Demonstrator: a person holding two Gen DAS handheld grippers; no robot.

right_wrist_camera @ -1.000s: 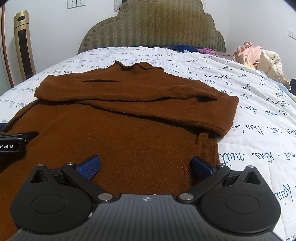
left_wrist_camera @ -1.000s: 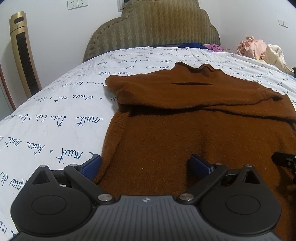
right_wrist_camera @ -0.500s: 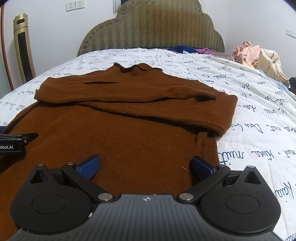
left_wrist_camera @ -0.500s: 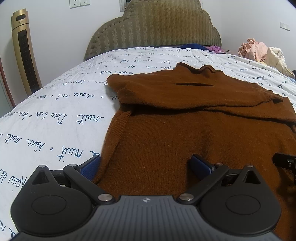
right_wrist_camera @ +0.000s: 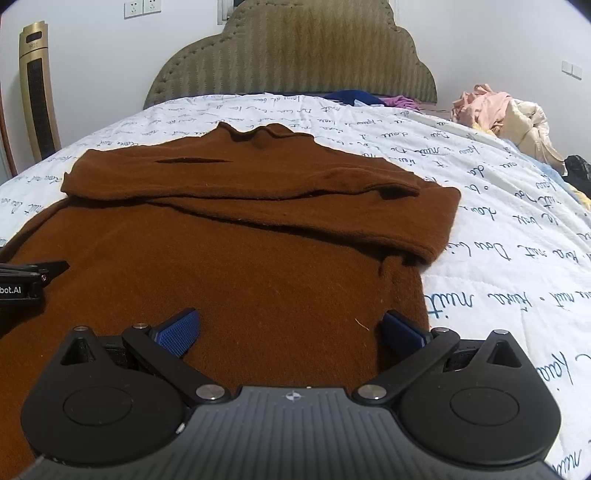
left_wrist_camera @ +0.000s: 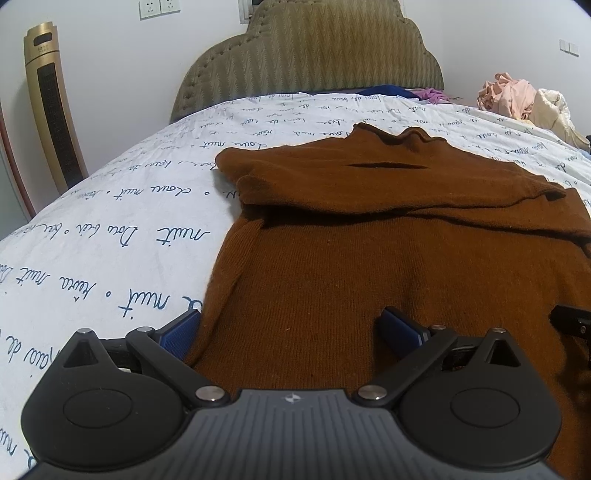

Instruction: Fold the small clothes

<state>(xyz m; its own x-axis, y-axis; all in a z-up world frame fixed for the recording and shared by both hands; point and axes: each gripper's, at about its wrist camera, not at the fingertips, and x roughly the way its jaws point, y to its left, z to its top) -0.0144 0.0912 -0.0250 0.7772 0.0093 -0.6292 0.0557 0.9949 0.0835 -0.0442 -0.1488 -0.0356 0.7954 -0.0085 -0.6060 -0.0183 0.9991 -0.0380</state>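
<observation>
Sweater: brown sweater (left_wrist_camera: 388, 266) lies flat on the white script-printed bedspread (left_wrist_camera: 122, 221), sleeves folded across the chest, collar at 12 o'clock toward the headboard (left_wrist_camera: 306, 59).
Left gripper (left_wrist_camera: 291, 326): low over the hem's left edge, level, blue pads spread wide, holding nothing.
Right gripper (right_wrist_camera: 291, 328): low over the hem's right side, level, pads spread wide, empty.
Clothes pile (right_wrist_camera: 506, 114): at 2 o'clock.

I see a bed with a white script-printed sheet (left_wrist_camera: 110, 236) and an olive padded headboard (left_wrist_camera: 317, 59) against a white wall (left_wrist_camera: 110, 74). A gold tower fan (left_wrist_camera: 51, 107) stands beside it, wall sockets (left_wrist_camera: 159, 7) above.
</observation>
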